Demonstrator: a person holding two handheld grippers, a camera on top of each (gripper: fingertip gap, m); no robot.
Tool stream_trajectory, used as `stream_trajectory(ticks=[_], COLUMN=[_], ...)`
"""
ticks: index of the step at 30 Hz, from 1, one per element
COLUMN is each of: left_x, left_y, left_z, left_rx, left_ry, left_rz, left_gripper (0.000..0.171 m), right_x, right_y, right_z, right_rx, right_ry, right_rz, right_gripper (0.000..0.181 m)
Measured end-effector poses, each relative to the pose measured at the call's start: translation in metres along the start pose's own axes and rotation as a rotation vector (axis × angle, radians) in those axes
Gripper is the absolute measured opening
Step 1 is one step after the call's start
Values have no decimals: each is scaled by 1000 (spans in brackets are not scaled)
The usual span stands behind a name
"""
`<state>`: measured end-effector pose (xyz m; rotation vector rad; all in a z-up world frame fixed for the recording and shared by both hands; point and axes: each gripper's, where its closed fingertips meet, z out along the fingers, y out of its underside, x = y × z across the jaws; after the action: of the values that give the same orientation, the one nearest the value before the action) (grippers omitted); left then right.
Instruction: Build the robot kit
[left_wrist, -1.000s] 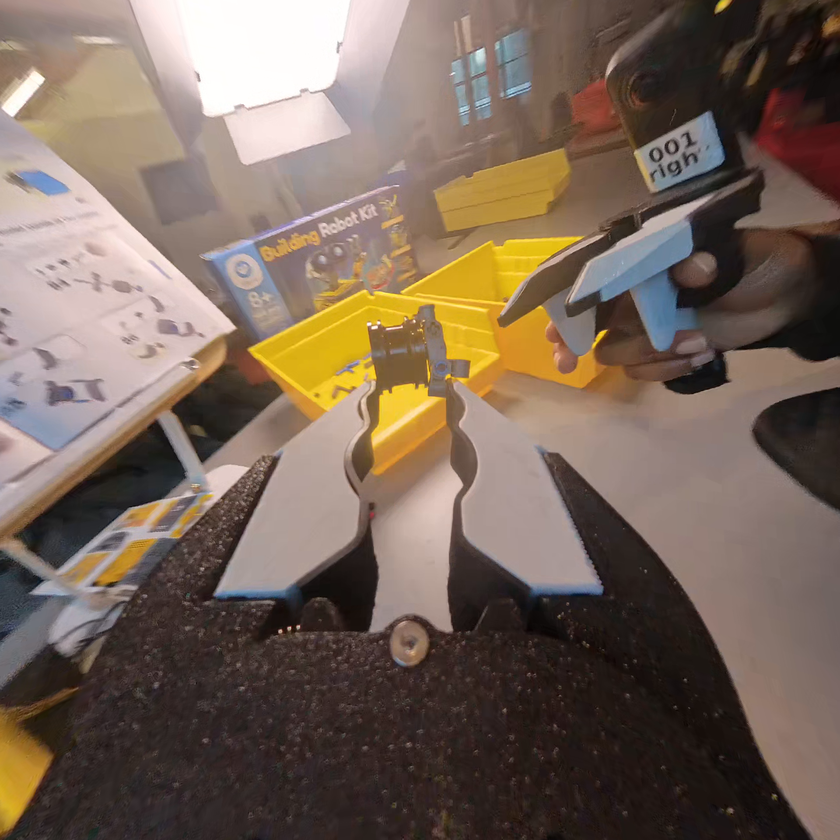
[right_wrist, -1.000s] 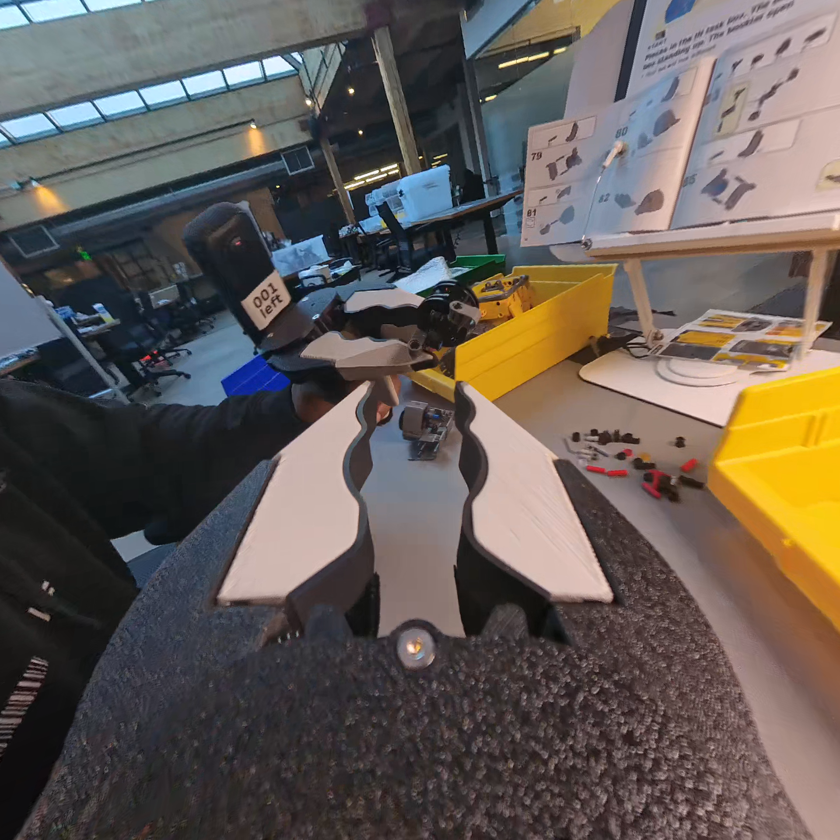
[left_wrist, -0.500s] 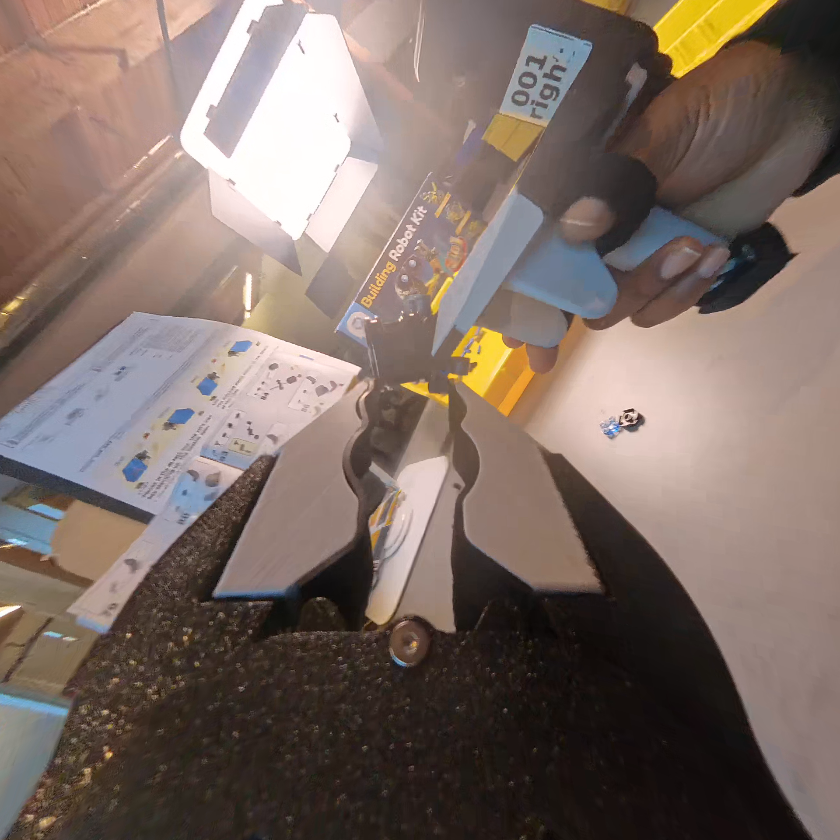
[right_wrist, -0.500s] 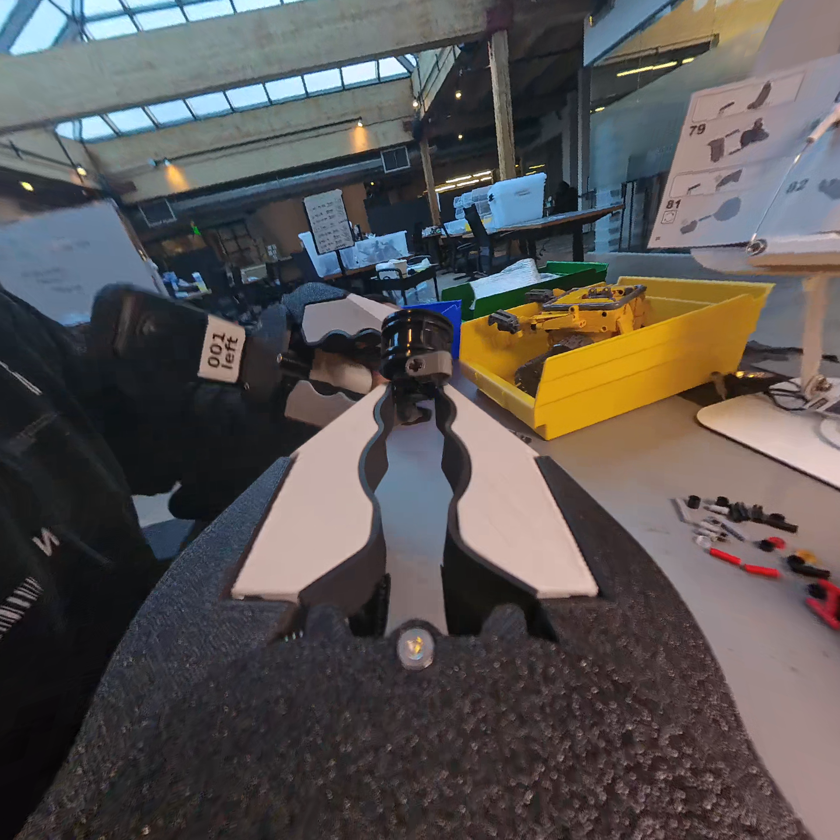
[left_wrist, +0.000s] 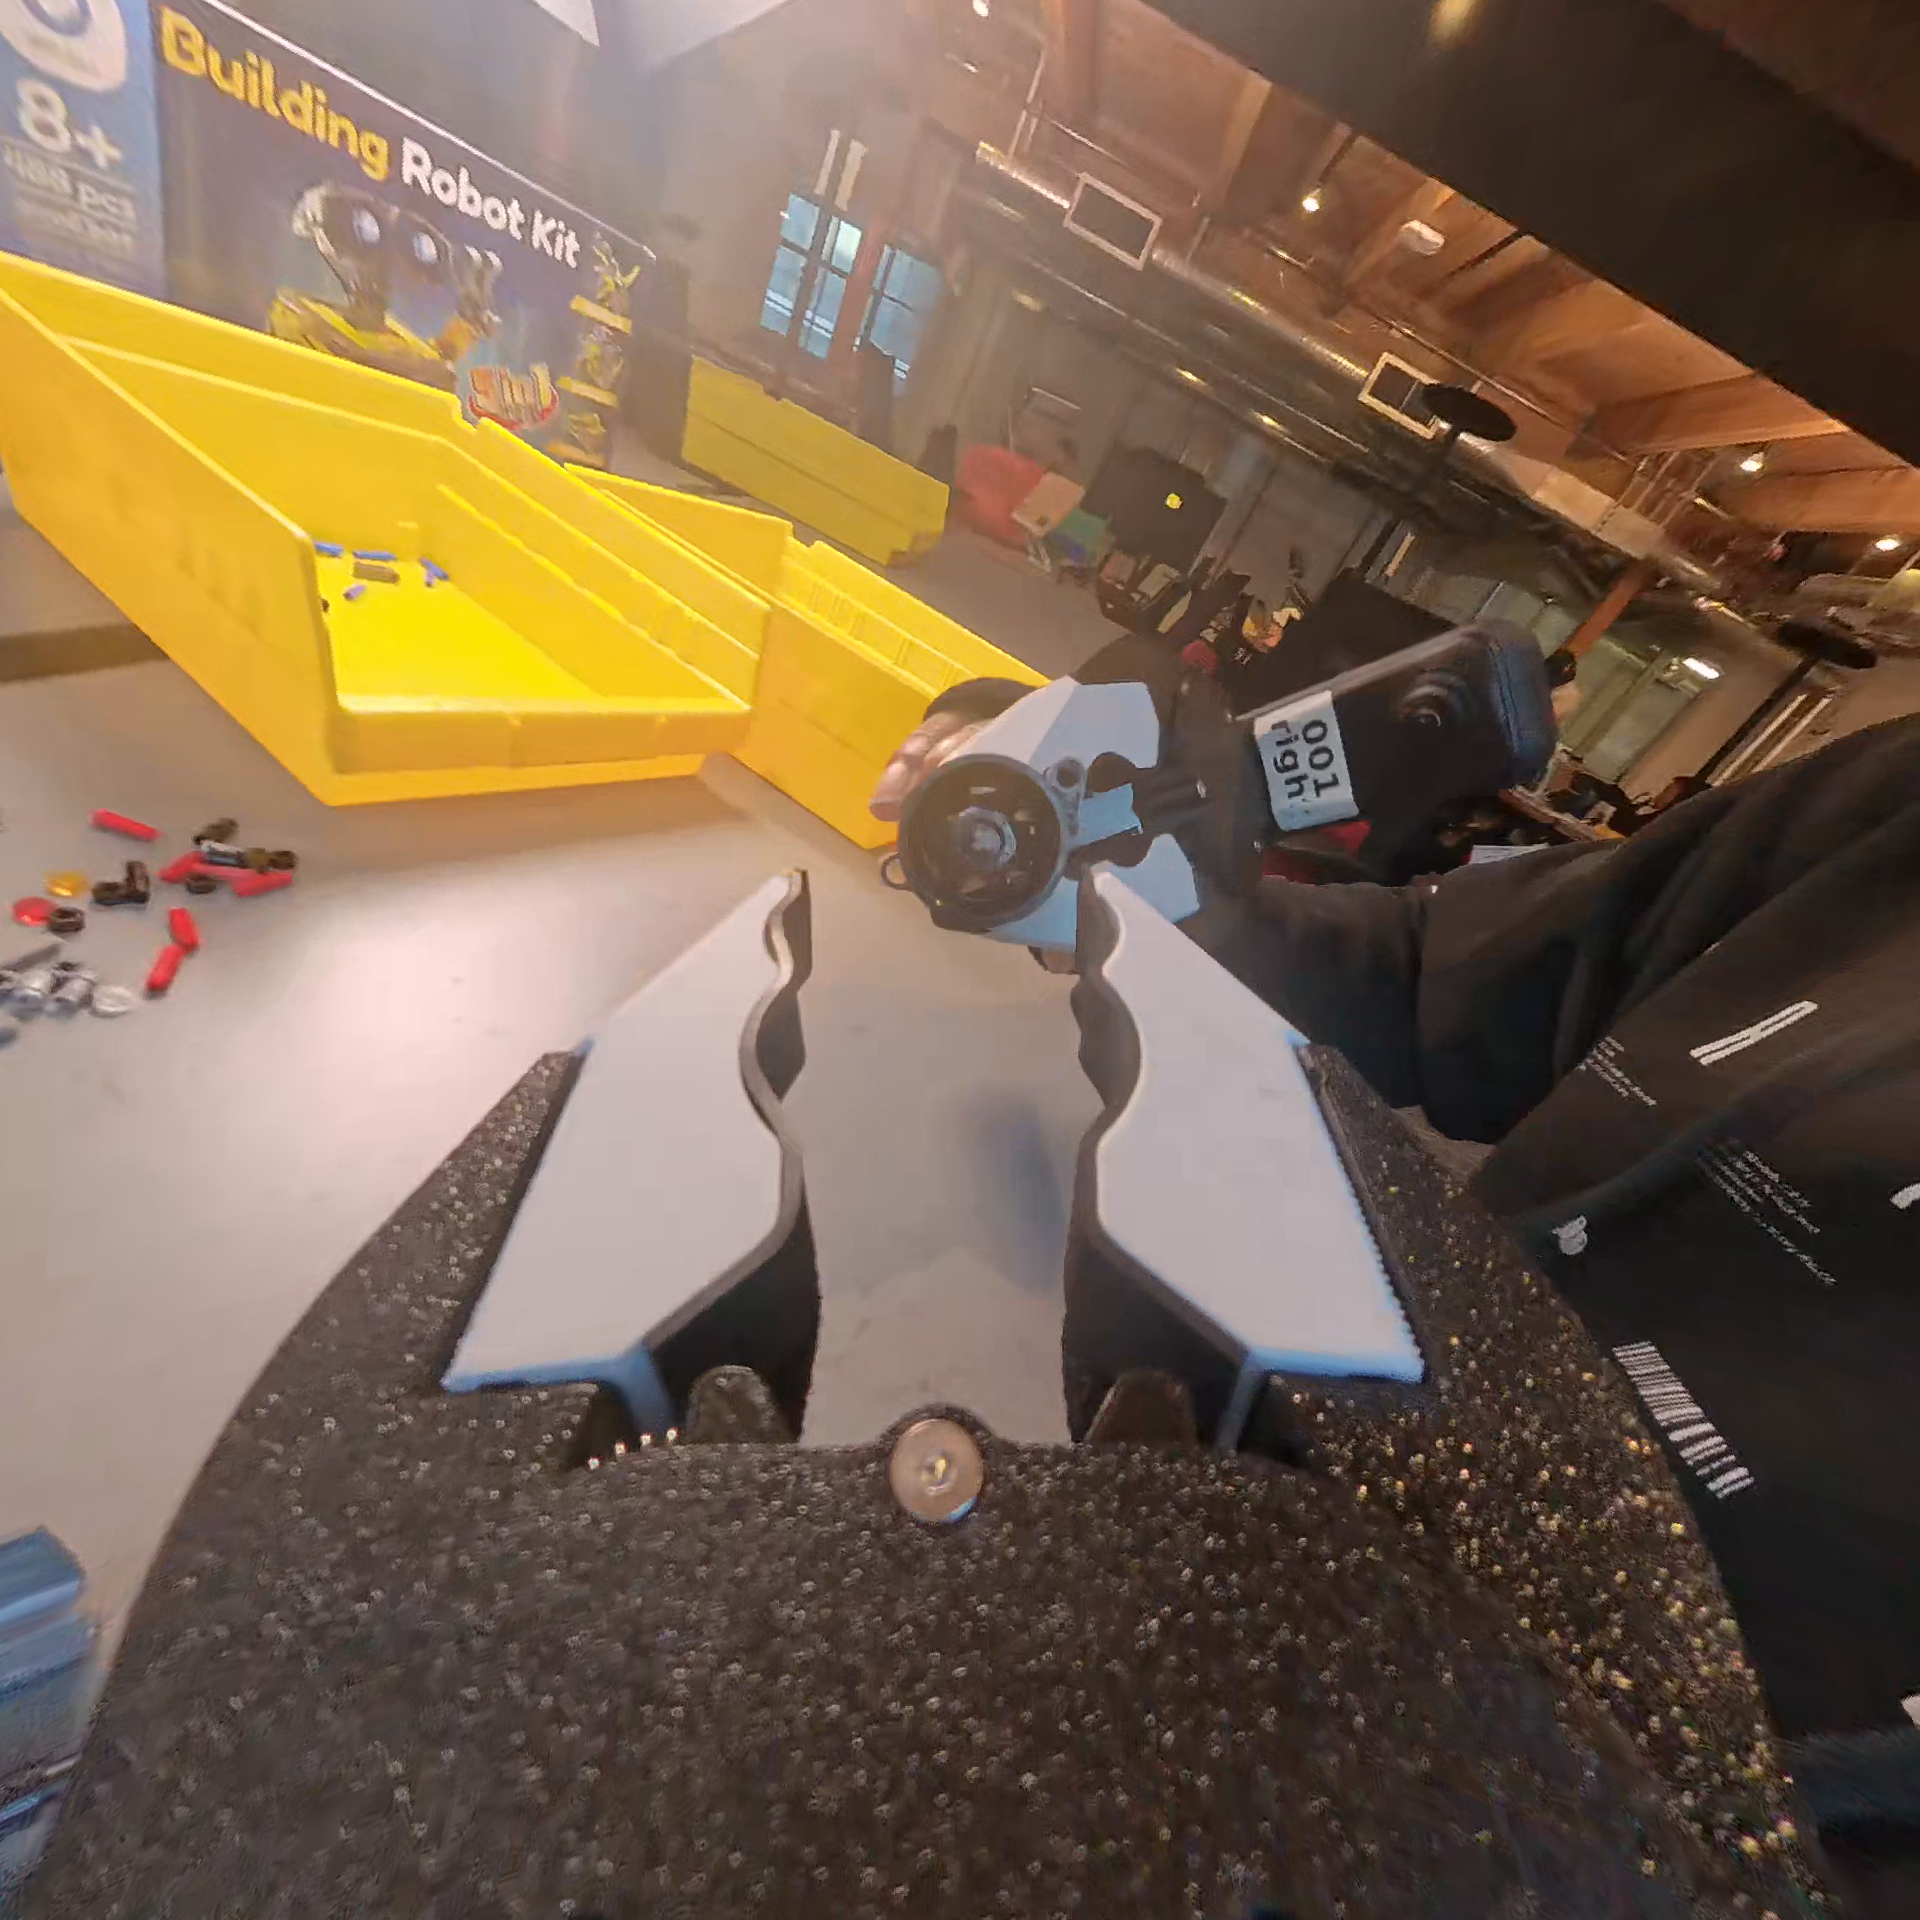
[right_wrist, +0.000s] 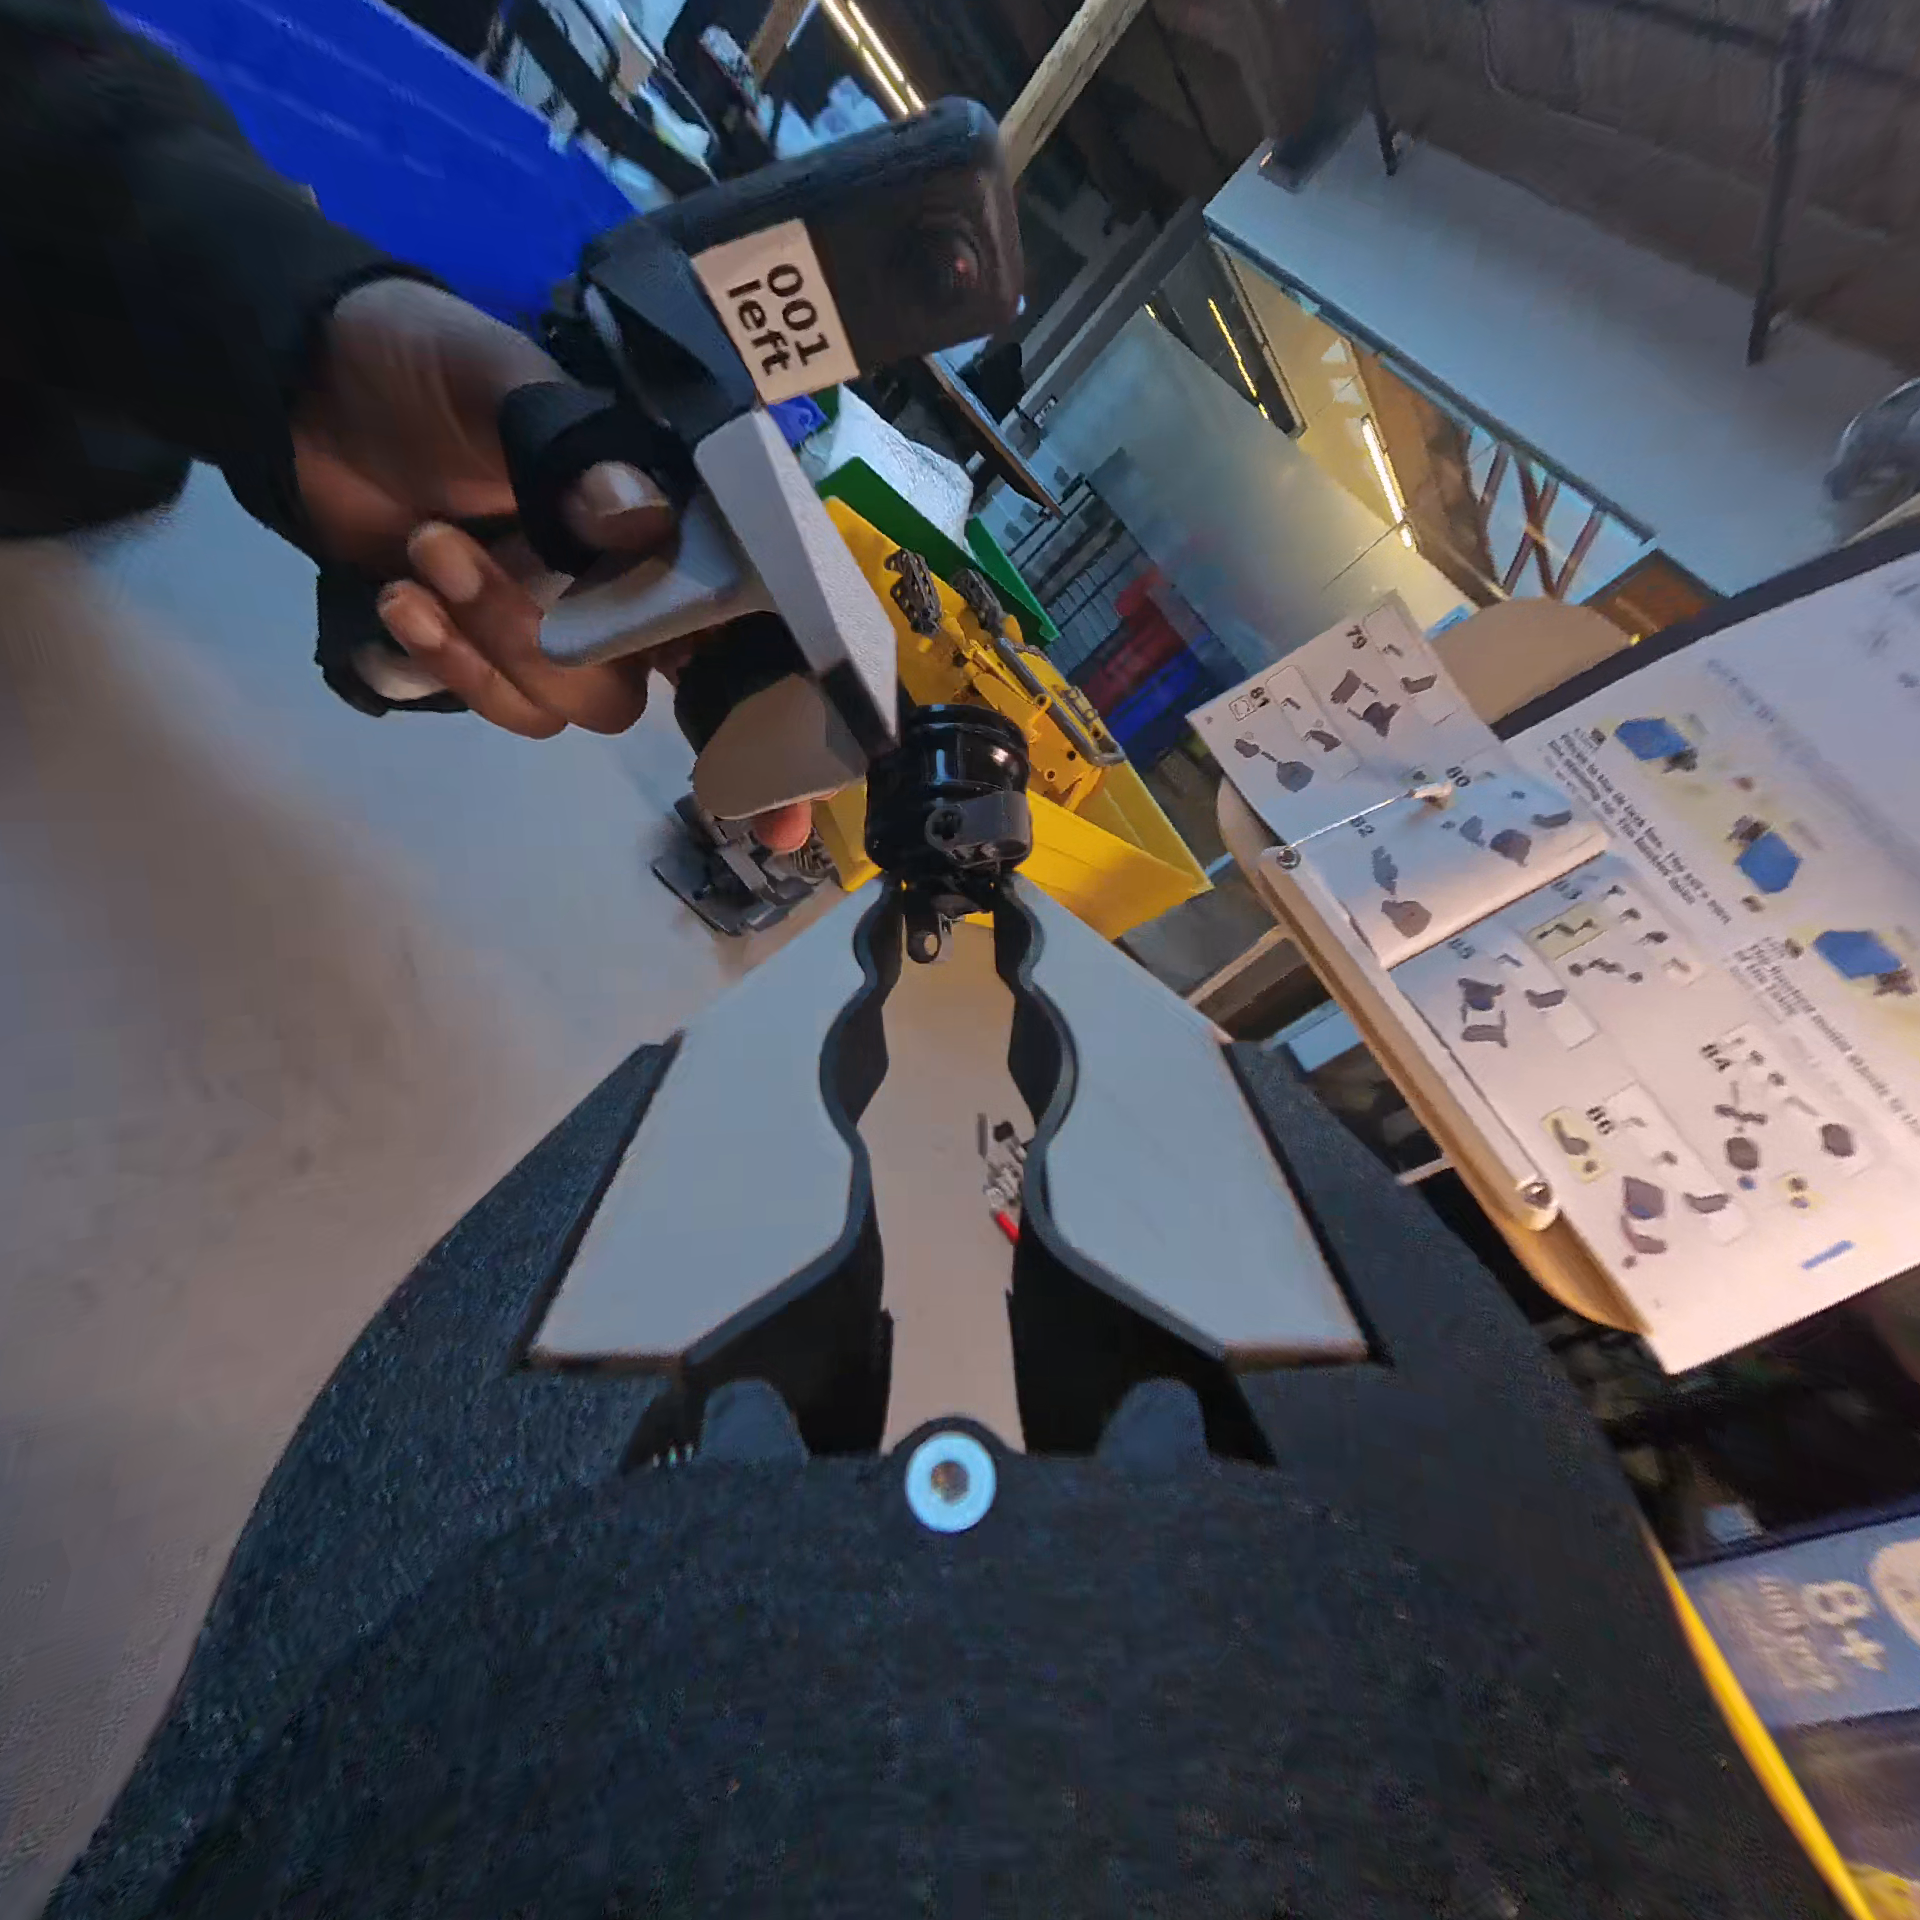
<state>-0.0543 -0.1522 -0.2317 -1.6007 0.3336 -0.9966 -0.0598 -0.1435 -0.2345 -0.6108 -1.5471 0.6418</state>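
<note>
**Wheel piece pinched in right gripper**

Black round wheel piece (right_wrist: 948, 805), glossy and ribbed, sits center frame, clamped at the right gripper (right_wrist: 945, 914) tips. Left gripper (left_wrist: 940, 899) is spread wide, holding nothing, over the grey table (left_wrist: 312, 1091) near yellow bins (left_wrist: 540, 665).

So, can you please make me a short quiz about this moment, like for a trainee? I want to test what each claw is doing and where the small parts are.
1. True or false: the left claw is open and grips nothing.
2. What does the right claw grip? A) a yellow brick B) a black wheel part C) a booklet
3. Fill in (inside / outside): the loose red pins lie on the table, ___ the yellow bin.

Key: 1 true; 2 B; 3 outside.
</note>
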Motion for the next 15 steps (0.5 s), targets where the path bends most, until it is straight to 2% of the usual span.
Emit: stream_trajectory(ticks=[2, 3, 5, 15], left_x=[2, 3, 2, 6], left_y=[5, 8, 11, 16], left_z=[3, 4, 4, 1], left_rx=[-10, -21, -24, -21], left_ry=[35, 51, 48, 100], left_rz=[-25, -27, -3, -21], left_gripper=[46, 39, 33, 31], right_x=[-5, -6, -7, -9], right_y=[2, 4, 6, 9], right_z=[1, 2, 2, -1], right_rx=[-34, -54, -76, -51], right_ry=[23, 38, 60, 41], right_rz=[-133, -199, -260, -203], right_gripper=[16, 16, 16, 16])
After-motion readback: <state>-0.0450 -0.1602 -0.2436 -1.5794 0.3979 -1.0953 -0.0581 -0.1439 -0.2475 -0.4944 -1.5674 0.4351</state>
